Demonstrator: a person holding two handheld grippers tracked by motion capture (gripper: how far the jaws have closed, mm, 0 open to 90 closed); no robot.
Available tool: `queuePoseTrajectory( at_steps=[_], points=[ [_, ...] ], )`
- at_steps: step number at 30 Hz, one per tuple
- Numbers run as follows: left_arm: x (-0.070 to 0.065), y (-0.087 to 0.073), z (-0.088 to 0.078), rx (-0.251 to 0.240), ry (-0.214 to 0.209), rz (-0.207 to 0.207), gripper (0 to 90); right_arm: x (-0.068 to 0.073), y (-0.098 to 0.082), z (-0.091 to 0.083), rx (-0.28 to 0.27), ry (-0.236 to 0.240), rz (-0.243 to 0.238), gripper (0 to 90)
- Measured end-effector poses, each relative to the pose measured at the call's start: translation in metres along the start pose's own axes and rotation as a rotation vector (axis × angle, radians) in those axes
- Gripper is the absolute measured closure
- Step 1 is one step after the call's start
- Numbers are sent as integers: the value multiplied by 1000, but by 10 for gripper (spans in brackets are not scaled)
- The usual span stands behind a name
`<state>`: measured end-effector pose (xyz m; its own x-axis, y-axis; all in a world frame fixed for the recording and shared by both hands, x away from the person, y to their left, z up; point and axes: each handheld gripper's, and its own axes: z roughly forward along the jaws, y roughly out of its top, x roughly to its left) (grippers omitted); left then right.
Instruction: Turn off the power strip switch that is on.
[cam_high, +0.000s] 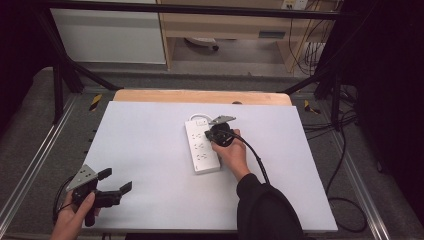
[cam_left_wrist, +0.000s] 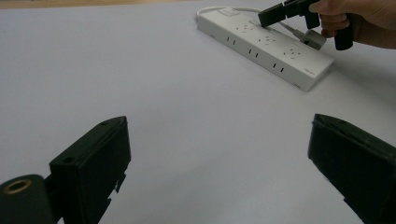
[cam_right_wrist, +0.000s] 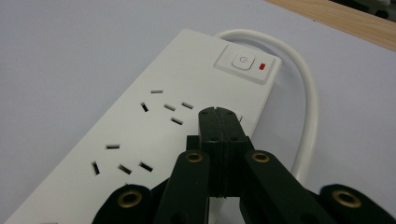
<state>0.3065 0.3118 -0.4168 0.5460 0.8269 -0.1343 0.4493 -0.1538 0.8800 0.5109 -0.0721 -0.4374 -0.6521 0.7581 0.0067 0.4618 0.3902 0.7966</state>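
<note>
Hovering over power strip (cam_right_wrist: 154, 135), perhaps touching

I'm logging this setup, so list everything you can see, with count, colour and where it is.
power strip: one, white, middle of the table, with a power button and red light at its far end
cord: one, white, looping from the strip's far end
table: one, pale top, wooden far edge
left gripper: one, black, near left corner, jaws open
right gripper: one, black, over the strip, jaws shut
</note>
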Motion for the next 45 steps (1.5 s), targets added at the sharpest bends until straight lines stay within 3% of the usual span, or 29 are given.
queuePoseTrajectory(
  at_steps=[14, 27, 32, 45],
  points=[
    [0, 0, 0, -1, 1, 0, 58, 0, 1, 0, 1, -2, 4, 900],
    [0, 0, 0, -1, -1, -1, 58, -1, 5, -5, -38, -3, 27, 897],
    [0, 0, 0, -1, 2, 0, 58, 0, 7, -9, -59, 13, 63, 818],
    [0, 0, 0, 1, 2, 0, 58, -4, 12, -19, -89, 21, 75, 665]
  ],
)
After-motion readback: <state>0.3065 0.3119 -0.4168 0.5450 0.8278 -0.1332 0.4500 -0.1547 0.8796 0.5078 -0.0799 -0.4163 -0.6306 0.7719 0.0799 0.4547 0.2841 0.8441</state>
